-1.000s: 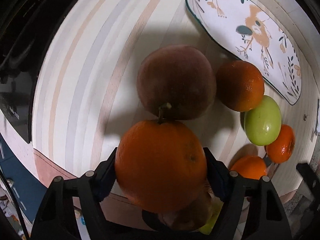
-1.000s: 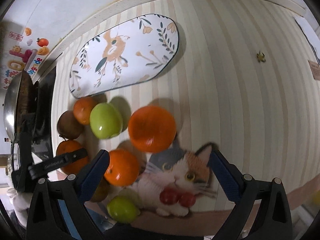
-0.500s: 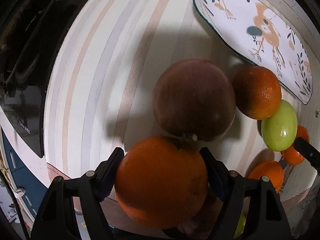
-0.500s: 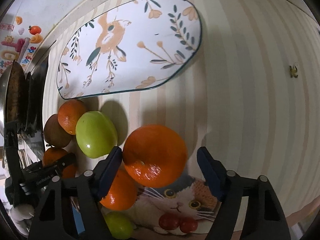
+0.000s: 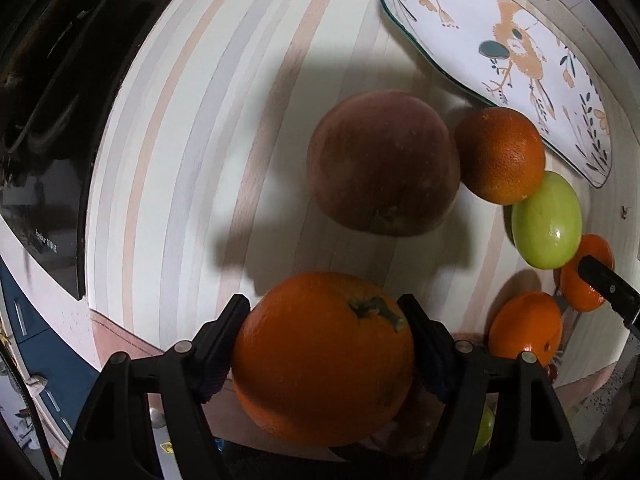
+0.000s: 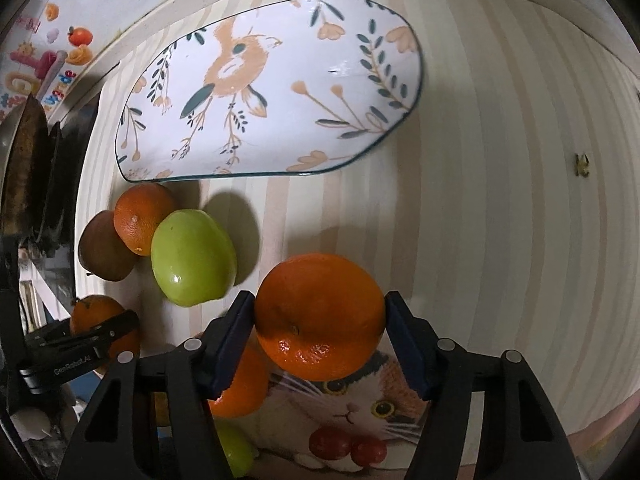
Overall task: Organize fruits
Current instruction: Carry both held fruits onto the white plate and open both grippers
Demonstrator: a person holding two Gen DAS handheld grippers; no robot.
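My left gripper (image 5: 324, 340) is shut on a large orange (image 5: 324, 360) with its stem up, held above the striped table. Ahead lie a brown-red apple (image 5: 384, 164), a dark orange (image 5: 500, 154), a green apple (image 5: 546, 220) and two small oranges (image 5: 524, 328). My right gripper (image 6: 320, 332) is shut on an orange (image 6: 320, 316), lifted. In the right wrist view the green apple (image 6: 192, 256), dark orange (image 6: 140, 216) and brown apple (image 6: 104, 248) sit left, below the bird-patterned plate (image 6: 360, 92). The plate (image 5: 568, 80) is empty.
A black stove top (image 5: 44, 100) lies at the left. A cat-patterned mat (image 6: 360, 412) with two cherry tomatoes (image 6: 344, 444) and another orange (image 6: 240, 384) lies near the table's front edge. A green fruit (image 6: 238, 452) sits below it. A wall runs behind the plate.
My right gripper moved forward onto the orange, closed on it and lifted it. My left gripper has drawn back and up with its orange, away from the brown apple.
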